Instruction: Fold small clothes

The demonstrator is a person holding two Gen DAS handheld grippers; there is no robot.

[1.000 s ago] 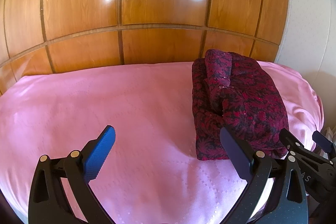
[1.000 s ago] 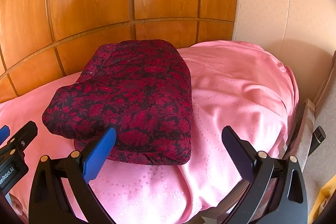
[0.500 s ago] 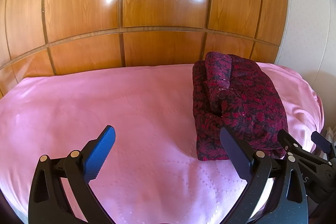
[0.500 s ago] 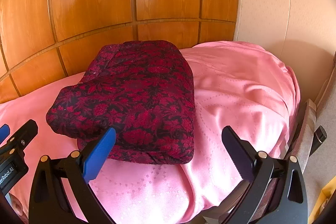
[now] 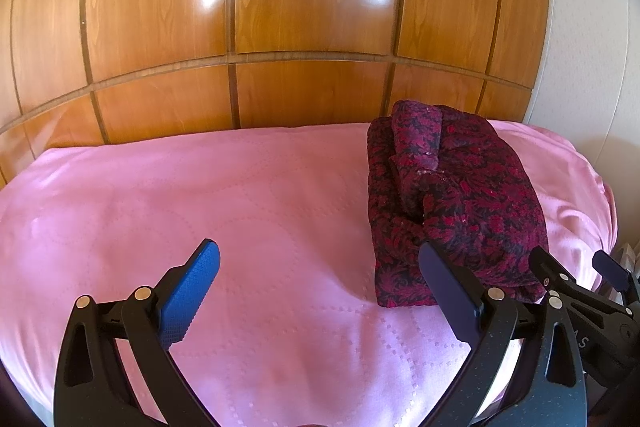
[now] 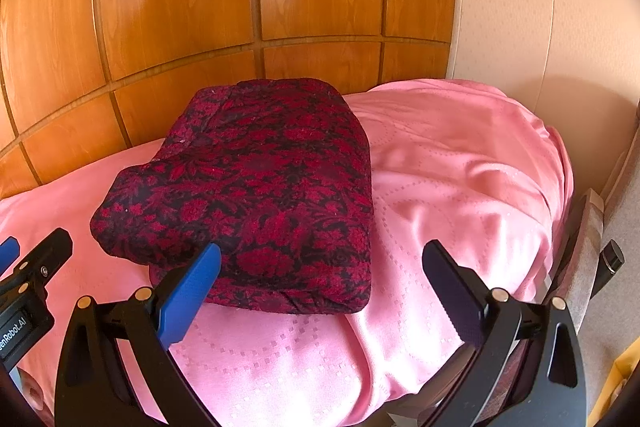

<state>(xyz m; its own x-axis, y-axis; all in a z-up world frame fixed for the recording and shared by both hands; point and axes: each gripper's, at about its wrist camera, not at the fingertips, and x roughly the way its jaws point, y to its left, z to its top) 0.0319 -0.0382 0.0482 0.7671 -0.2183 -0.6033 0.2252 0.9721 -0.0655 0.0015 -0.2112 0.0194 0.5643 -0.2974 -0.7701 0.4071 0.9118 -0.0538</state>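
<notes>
A dark red and black floral garment (image 5: pixel 456 199) lies folded into a thick bundle on the pink bedspread (image 5: pixel 200 207), toward the right end. In the right wrist view the same garment (image 6: pixel 256 187) fills the middle. My left gripper (image 5: pixel 320 287) is open over bare bedspread, its right finger just in front of the bundle's near corner. My right gripper (image 6: pixel 320 287) is open too, hovering at the bundle's near edge with nothing between its fingers. The right gripper's body (image 5: pixel 592 299) shows at the lower right of the left wrist view.
A glossy wooden panel wall (image 5: pixel 280 27) rises right behind the bed. A pale wall (image 6: pixel 520 7) stands to the right. The bedspread drops off at the right edge (image 6: pixel 556 195), beside a grey frame part (image 6: pixel 592 235).
Both grippers have pulled back and up slightly from the folded bundle; it sits a little lower and farther in each view. The garment itself has not moved.
</notes>
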